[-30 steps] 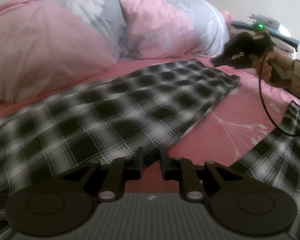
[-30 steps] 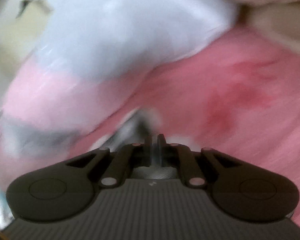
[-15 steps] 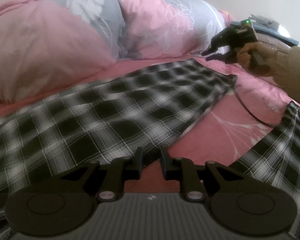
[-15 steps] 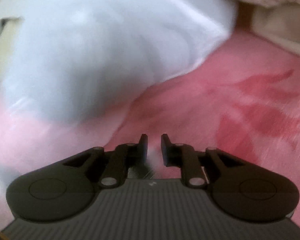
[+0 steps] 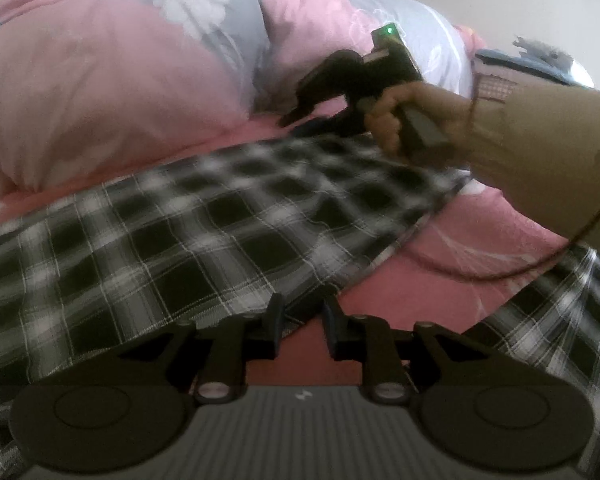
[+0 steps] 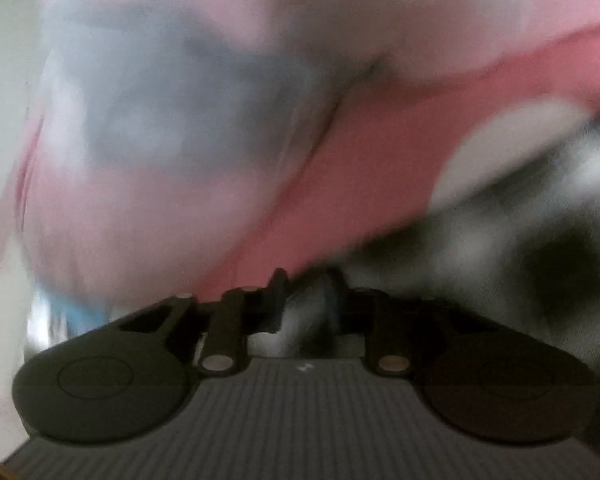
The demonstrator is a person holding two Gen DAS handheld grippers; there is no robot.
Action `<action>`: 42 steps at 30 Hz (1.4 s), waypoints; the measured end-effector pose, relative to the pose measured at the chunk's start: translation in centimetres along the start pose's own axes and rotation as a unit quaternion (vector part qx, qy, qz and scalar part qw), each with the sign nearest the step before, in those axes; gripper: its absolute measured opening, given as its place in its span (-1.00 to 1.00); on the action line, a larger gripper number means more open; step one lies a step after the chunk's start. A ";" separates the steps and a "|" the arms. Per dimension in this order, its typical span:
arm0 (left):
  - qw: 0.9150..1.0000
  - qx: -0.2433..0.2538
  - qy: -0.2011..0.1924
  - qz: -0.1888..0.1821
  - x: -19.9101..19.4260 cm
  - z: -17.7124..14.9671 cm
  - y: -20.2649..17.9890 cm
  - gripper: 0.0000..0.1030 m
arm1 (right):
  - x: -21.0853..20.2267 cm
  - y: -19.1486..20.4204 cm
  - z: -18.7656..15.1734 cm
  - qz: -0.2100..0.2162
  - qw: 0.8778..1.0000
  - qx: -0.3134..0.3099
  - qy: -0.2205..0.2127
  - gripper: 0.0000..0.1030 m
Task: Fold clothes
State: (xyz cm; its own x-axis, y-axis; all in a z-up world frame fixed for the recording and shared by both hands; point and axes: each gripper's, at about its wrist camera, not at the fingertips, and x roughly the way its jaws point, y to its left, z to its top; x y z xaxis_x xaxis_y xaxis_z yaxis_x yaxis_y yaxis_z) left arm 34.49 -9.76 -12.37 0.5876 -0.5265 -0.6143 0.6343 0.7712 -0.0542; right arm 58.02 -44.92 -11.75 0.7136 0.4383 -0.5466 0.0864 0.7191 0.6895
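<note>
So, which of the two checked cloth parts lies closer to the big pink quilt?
The long checked part across the middle, which runs just below the quilt. The other checked part sits at the lower right, beyond bare pink sheet.

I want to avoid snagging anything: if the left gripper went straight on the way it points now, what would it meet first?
Most likely the checked garment: the left gripper points slightly down at its near edge, which already lies between the parted jaws. Beyond it come the pink bedsheet and the duvet; depth is hard to judge.
</note>
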 end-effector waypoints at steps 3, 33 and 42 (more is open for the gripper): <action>1.000 -0.002 0.001 0.000 -0.1 0.0 0.0 -0.56 | -1.7 1.1 1.0 -0.062 0.997 -0.023 -0.051 -0.58; 1.000 -0.006 0.005 -0.009 0.2 -0.5 0.0 -0.46 | 5.6 21.1 -8.5 0.000 0.918 -0.368 0.147 -0.54; 1.000 -0.009 0.002 -0.021 0.5 -0.4 0.2 -0.37 | 10.3 22.4 -8.5 -0.044 0.912 -0.386 0.130 -0.58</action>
State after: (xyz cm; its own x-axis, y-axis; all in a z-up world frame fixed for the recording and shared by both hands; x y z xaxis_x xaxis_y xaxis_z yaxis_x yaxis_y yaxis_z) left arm 34.71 -9.69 -13.02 0.5584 -0.5577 -0.6141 0.6495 0.7544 -0.0945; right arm 61.34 -19.69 -5.96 0.5297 0.4020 -0.7469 -0.4526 0.8787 0.1519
